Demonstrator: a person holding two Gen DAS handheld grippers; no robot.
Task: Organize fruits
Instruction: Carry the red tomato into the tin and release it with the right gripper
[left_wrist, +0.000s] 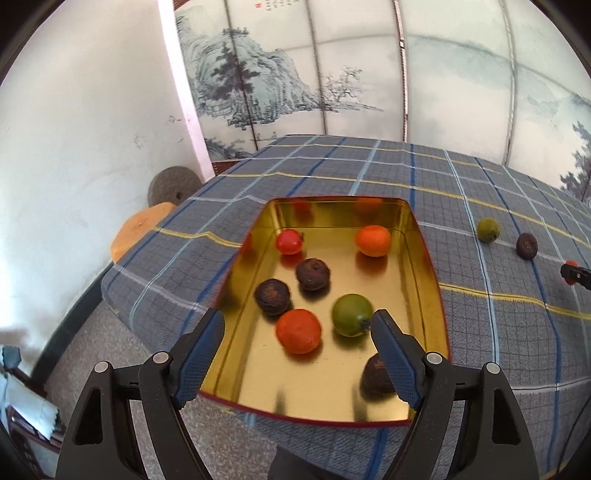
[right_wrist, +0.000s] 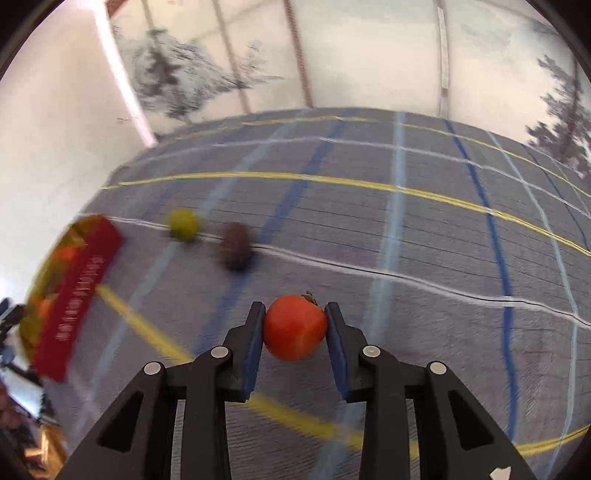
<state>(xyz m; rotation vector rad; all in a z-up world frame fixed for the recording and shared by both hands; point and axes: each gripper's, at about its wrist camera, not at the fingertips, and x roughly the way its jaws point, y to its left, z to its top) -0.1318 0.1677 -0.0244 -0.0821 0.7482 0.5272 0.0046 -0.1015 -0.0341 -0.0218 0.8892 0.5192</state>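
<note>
A gold tin tray (left_wrist: 428, 273) with a red outer wall lies on the plaid cloth. In it are a red tomato (left_wrist: 289, 242), two orange fruits (left_wrist: 373, 240) (left_wrist: 298, 331), a green fruit (left_wrist: 351, 314) and three dark wrinkled fruits (left_wrist: 313, 274). My left gripper (left_wrist: 297, 336) is open and empty over the tray's near end. My right gripper (right_wrist: 294, 326) is shut on a red tomato (right_wrist: 294, 326), held above the cloth; it shows at the far right in the left wrist view (left_wrist: 574, 274). A green fruit (right_wrist: 183, 224) and a dark fruit (right_wrist: 236, 245) lie on the cloth beyond.
The plaid table (left_wrist: 498, 314) ends at the left, with floor below. A painted folding screen (left_wrist: 332, 66) stands behind. An orange cushion (left_wrist: 136, 232) and a round grey stone (left_wrist: 173, 184) lie by the white wall. The tray (right_wrist: 79, 291) shows at the left of the right wrist view.
</note>
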